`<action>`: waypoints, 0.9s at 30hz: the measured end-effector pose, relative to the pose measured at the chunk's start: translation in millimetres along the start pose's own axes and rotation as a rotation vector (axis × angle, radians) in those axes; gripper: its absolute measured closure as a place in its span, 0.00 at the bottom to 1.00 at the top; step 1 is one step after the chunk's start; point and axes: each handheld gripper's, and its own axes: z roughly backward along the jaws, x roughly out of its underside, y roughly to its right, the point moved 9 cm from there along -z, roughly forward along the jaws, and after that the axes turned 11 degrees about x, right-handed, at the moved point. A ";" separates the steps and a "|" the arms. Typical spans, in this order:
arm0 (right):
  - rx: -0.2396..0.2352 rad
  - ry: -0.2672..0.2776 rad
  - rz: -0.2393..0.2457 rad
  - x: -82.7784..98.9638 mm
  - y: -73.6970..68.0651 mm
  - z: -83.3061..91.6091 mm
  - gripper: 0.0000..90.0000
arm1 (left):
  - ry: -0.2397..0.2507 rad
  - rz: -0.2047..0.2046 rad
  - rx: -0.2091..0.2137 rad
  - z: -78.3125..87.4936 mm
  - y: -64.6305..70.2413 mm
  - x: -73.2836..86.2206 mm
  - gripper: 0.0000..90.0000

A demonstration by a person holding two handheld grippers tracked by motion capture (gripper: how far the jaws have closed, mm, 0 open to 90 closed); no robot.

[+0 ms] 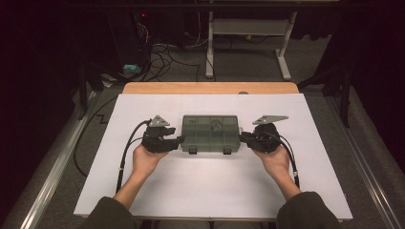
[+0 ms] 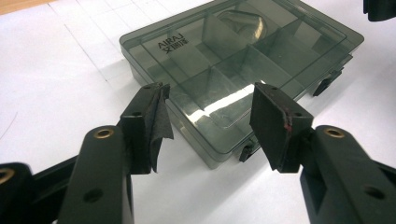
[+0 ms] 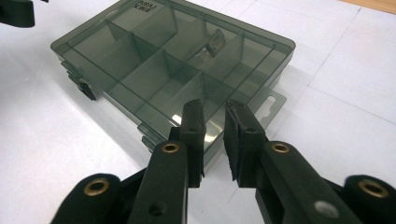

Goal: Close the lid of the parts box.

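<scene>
White paper [image 1: 210, 186] covers the table from the lower edge of the high view up to a bare strip of pale wood [image 1: 210, 88] at the far side; beyond that lie grey carpet, tangled cables and the legs of a white desk frame in the dark upper part of the frame.

Nearest the bottom, two forearms in dark sleeves come up, each hand holding one black two-jaw gripper with a cable and a grey three-cornered plate. At centre left the left gripper [image 1: 179, 140] has its jaws spread apart, a corner of the box seen between them in the left gripper view [image 2: 212, 121], pads not pressing on it; one pad's black facing is peeling loose. At centre right the right gripper [image 1: 241, 137] stands with a narrow gap between its jaws [image 3: 214, 135], just over the box's near edge, gripping nothing.

Between the two grippers, at the middle of the frame, lies one smoky grey translucent plastic organiser box [image 1: 210, 133], flat and rectangular, lid closed, with two dark latches on its near side, inner dividers and a clear hang tab. Its lid reads "LARIA" in the left gripper view.
</scene>
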 end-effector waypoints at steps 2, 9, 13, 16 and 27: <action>-0.003 0.005 -0.001 0.6 0.6 0.1 0.86 | 0.007 0.002 -0.002 2.5 -0.4 0.5 0.51; -0.011 0.006 -0.016 4.0 1.1 1.2 0.84 | 0.031 -0.001 -0.002 11.2 -0.7 5.5 0.49; -0.011 0.015 -0.015 4.8 2.5 4.9 0.83 | 0.044 0.005 -0.008 17.9 -2.7 8.8 0.48; -0.014 0.024 -0.017 6.4 3.6 9.1 0.82 | 0.056 0.009 -0.015 22.2 -3.8 10.5 0.48; -0.003 0.044 -0.040 18.6 15.3 25.6 0.78 | 0.072 -0.001 -0.020 33.4 -1.3 20.8 0.46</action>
